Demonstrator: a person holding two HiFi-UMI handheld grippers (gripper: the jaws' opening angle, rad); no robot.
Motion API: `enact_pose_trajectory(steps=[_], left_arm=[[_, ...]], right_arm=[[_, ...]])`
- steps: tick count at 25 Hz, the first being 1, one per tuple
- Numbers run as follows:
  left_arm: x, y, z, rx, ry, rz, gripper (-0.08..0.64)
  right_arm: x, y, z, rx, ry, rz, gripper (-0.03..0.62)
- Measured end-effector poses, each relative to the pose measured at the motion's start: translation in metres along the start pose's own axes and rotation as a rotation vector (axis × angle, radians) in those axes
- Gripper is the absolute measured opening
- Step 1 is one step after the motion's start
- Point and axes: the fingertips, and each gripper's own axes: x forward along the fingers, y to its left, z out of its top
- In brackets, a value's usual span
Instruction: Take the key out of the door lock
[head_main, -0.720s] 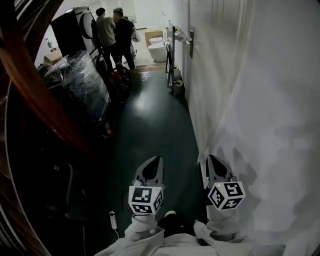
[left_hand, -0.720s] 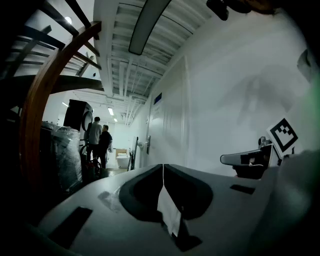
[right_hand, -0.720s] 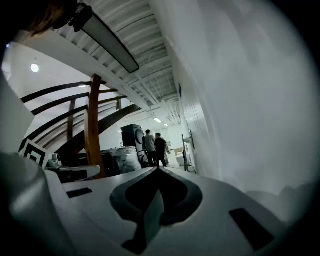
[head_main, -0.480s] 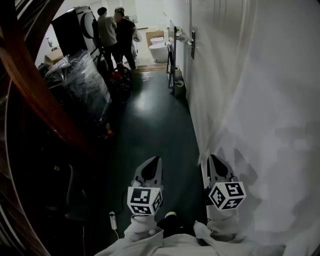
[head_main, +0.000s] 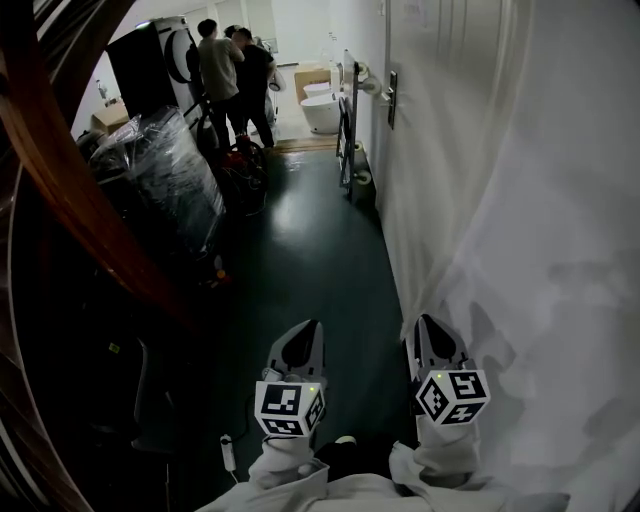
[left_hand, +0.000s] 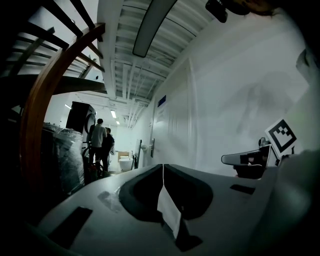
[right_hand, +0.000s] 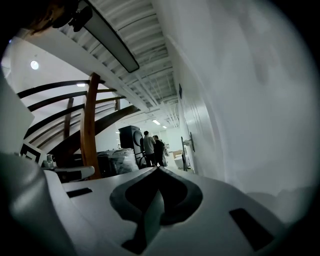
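Far down the corridor a white door (head_main: 425, 110) on the right carries a dark lock plate with a lever handle (head_main: 389, 94). That handle also shows small in the left gripper view (left_hand: 150, 147) and the right gripper view (right_hand: 189, 142). No key can be made out at this distance. My left gripper (head_main: 307, 327) and right gripper (head_main: 428, 321) hang side by side low in front of me, far short of the door. Both have their jaws together with nothing between them (left_hand: 163, 165) (right_hand: 158, 169).
Two people (head_main: 230, 70) stand at the corridor's far end near white fixtures (head_main: 322, 110). Plastic-wrapped goods (head_main: 165, 185) and a curved wooden stair rail (head_main: 70, 170) line the left. A white sheet-covered wall (head_main: 530, 260) runs along the right. The dark green floor (head_main: 310, 250) lies between.
The view has crept forward down the corridor: the door handle and the people sit slightly larger and further right. Both grippers stay shut and side by side.
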Motion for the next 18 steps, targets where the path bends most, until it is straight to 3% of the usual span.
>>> enact_pose_trajectory(steps=[11, 18], left_arm=[[0.021, 0.035, -0.010, -0.005, 0.024, 0.036, 0.017], [0.064, 0.055, -0.011, 0.004, 0.036, 0.056, 0.017]], right_arm=[[0.044, 0.008, -0.013, 0.002, 0.037, 0.025, 0.052], [0.093, -0.005, -0.012, -0.001, 0.055, 0.047, 0.052]])
